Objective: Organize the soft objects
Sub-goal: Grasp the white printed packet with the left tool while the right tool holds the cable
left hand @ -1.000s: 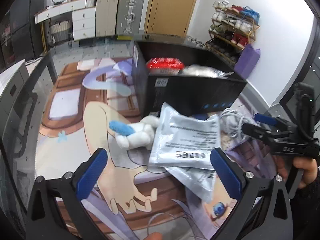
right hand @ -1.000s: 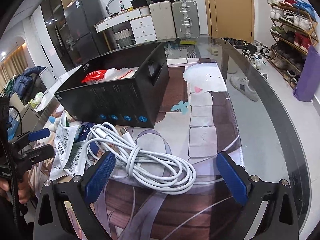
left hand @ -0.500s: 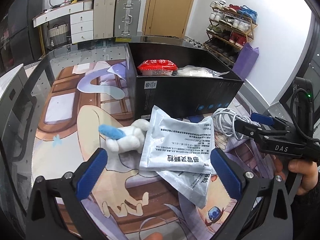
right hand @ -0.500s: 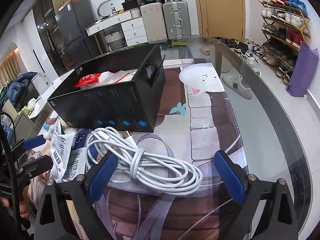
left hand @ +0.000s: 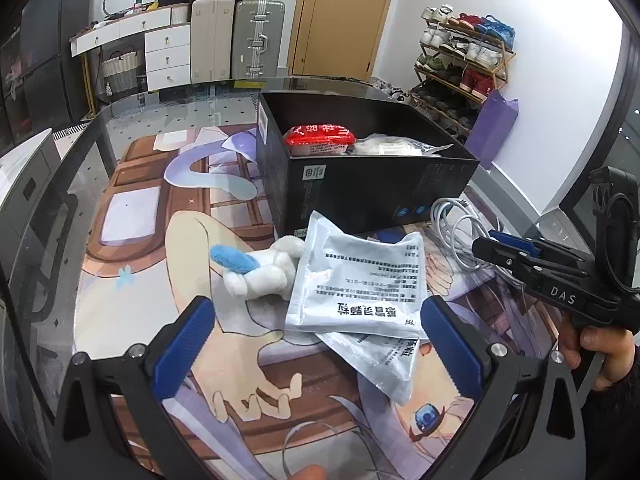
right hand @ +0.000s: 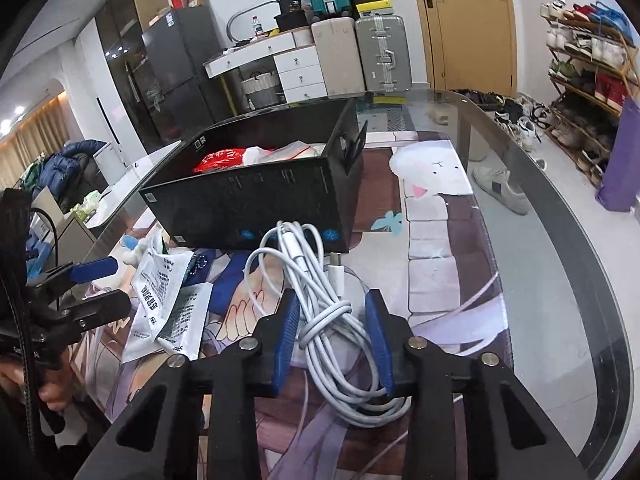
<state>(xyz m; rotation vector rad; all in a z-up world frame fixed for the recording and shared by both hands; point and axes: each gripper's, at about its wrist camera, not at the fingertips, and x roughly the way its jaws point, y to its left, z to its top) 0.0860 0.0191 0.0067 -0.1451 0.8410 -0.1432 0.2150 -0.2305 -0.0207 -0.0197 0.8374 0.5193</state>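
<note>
A coiled white cable (right hand: 320,292) lies on the printed mat in front of a black box (right hand: 256,204). My right gripper (right hand: 332,336) has narrowed around the cable's bundled middle, pads close to it on both sides. My left gripper (left hand: 316,344) is open and empty above two silver foil pouches (left hand: 356,284) and a white plush toy with a blue ear (left hand: 256,268). The box (left hand: 360,176) holds a red packet (left hand: 320,136) and a white bag. The right gripper also shows in the left wrist view (left hand: 504,250).
The glass table edge (right hand: 592,280) curves at the right, with floor and shoes beyond. A shoe rack (left hand: 464,64) and purple bag stand by the wall. Suitcases and drawers are at the back.
My right gripper has gone forward over the cable and its jaws have closed in from wide open to hugging the bundle. The left gripper has drifted slightly, still open.
</note>
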